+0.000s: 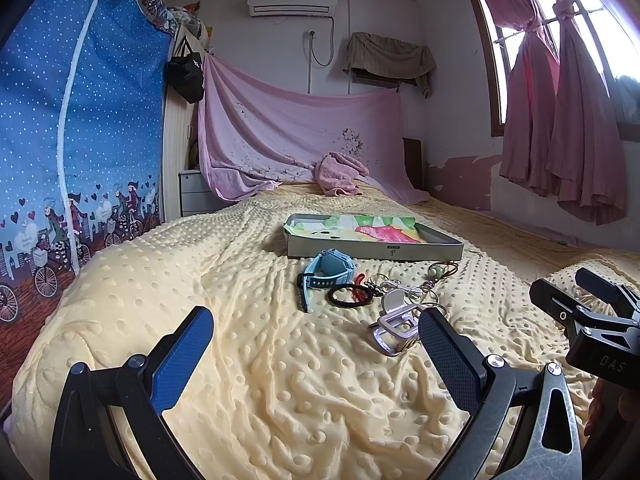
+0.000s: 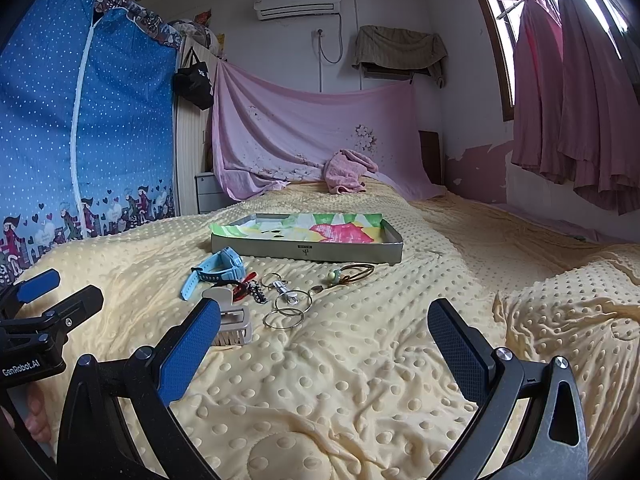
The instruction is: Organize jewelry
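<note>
The left wrist view shows the left gripper with its jaws spread wide and nothing between them, hovering above the yellow dotted blanket. At its 3 o'clock edge the right gripper enters, marked "DAS", the rest of the word cut off. The right wrist view shows the right gripper equally wide open and empty, with the left gripper at 9 o'clock bearing the label "GenRobot.AI".

The jewelry lies in a loose cluster on the blanket, just in front of a shallow grey tray lined with colourful paper; the tray's front wall carries a small logo too tiny to read. Nearest the tray's left corner sits a light blue watch.

Only the right wrist view clearly separates the metal hoop rings and the green bead pendant on a brown cord. In the left wrist view a black bracelet with a red section shows as a full circle, while the right fingertip partly hides a pale hair claw clip; in the right wrist view that clip is half covered by the left fingertip.
</note>
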`<state>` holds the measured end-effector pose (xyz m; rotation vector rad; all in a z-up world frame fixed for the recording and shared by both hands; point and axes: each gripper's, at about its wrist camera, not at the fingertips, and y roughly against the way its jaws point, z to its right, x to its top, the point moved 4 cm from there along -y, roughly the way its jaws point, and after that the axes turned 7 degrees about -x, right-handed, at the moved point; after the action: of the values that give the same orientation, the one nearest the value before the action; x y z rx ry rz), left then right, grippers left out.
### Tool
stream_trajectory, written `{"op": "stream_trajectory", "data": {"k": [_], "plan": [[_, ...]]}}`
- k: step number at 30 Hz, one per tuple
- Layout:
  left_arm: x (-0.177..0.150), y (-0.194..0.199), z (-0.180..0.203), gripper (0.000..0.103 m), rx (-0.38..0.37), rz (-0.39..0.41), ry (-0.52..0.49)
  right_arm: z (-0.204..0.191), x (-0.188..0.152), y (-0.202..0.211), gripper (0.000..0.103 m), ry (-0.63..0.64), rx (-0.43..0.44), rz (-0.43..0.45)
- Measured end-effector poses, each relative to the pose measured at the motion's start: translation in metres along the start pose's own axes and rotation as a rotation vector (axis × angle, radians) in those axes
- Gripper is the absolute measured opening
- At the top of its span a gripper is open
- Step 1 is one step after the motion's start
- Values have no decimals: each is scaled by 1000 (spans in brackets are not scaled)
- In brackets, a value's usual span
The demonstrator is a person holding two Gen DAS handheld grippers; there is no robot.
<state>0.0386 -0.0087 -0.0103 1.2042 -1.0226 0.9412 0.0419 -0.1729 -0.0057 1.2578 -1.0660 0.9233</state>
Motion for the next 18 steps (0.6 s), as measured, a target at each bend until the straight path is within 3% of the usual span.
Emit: {"op": "stream_trajectory", "data": {"k": [18], "plan": [[0,1,-1,103,-2,1,0,-1,1,1,102,0,-2,3]]}}
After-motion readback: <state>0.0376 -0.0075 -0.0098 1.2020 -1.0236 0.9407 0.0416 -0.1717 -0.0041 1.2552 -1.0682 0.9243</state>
